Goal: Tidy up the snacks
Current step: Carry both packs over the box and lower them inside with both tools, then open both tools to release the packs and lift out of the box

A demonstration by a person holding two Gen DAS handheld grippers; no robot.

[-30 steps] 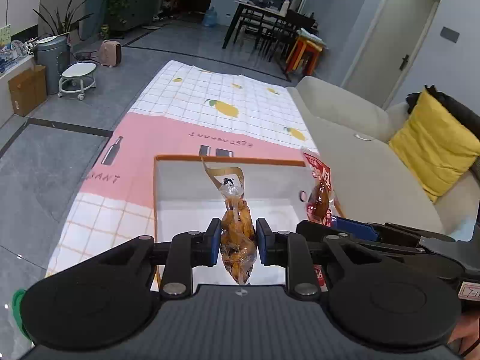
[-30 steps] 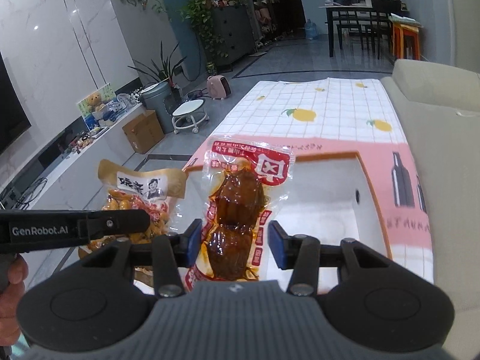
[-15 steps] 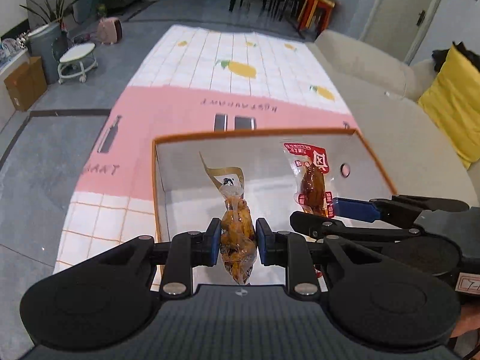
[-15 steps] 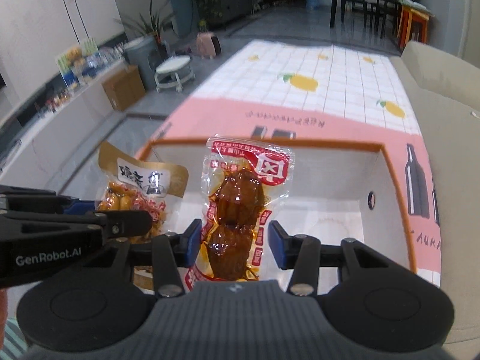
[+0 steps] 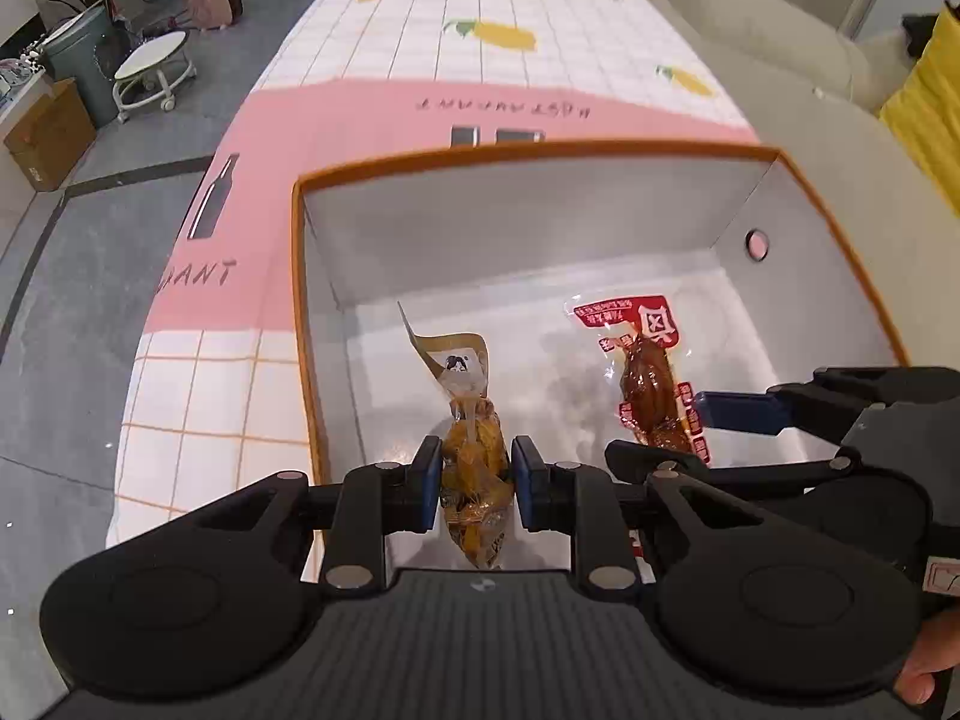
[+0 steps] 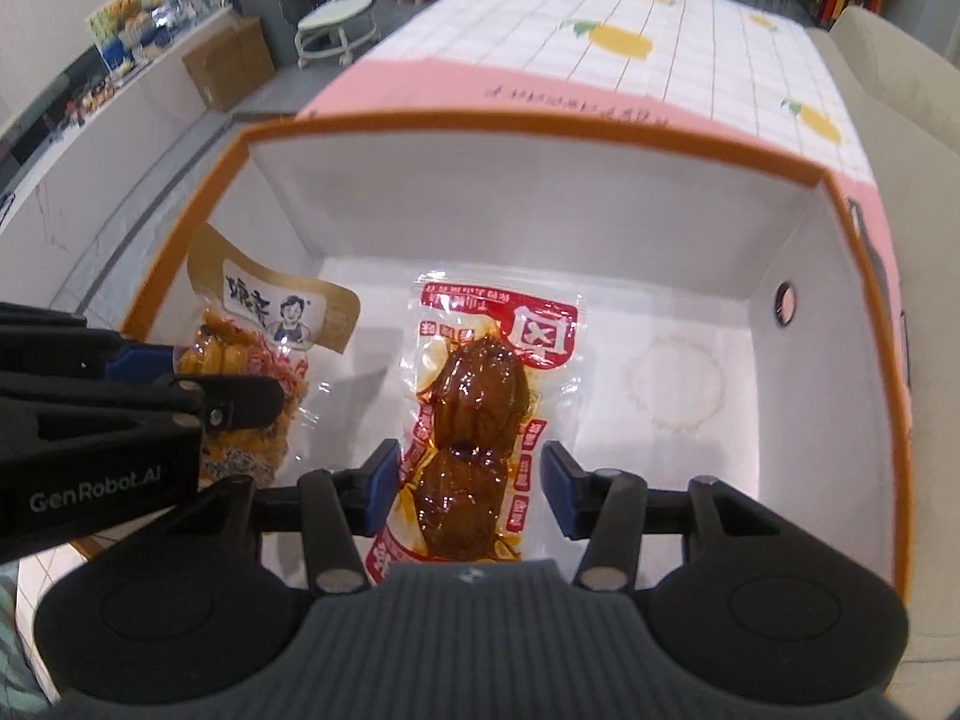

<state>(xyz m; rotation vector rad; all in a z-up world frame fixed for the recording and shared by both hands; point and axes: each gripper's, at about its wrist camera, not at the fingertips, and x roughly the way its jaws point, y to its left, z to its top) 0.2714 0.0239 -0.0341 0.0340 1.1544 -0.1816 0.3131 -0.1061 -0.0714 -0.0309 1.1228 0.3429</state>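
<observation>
A white box with an orange rim [image 5: 540,150] stands on the tablecloth, and both grippers reach down into it. My left gripper [image 5: 474,480] is shut on a yellow snack packet [image 5: 471,450] with a gold header, which hangs low inside the box. To its right is a red-printed clear packet of brown meat [image 6: 474,396], between the blue pads of my right gripper [image 6: 471,480]. Those jaws are opening, and a gap shows at the right pad. The right wrist view shows the yellow packet [image 6: 264,324] to the left, in the left gripper [image 6: 198,384].
The pink and white lemon-print tablecloth [image 5: 480,48] stretches beyond the box. A beige sofa [image 5: 780,78] with a yellow cushion [image 5: 924,114] runs along the right. Grey floor with a cardboard box [image 5: 48,132] and a white stool [image 5: 150,72] lies to the left.
Both grippers have tilted down and sunk into the box with their packets. The right jaws have widened around the red packet. The left grip is unchanged.
</observation>
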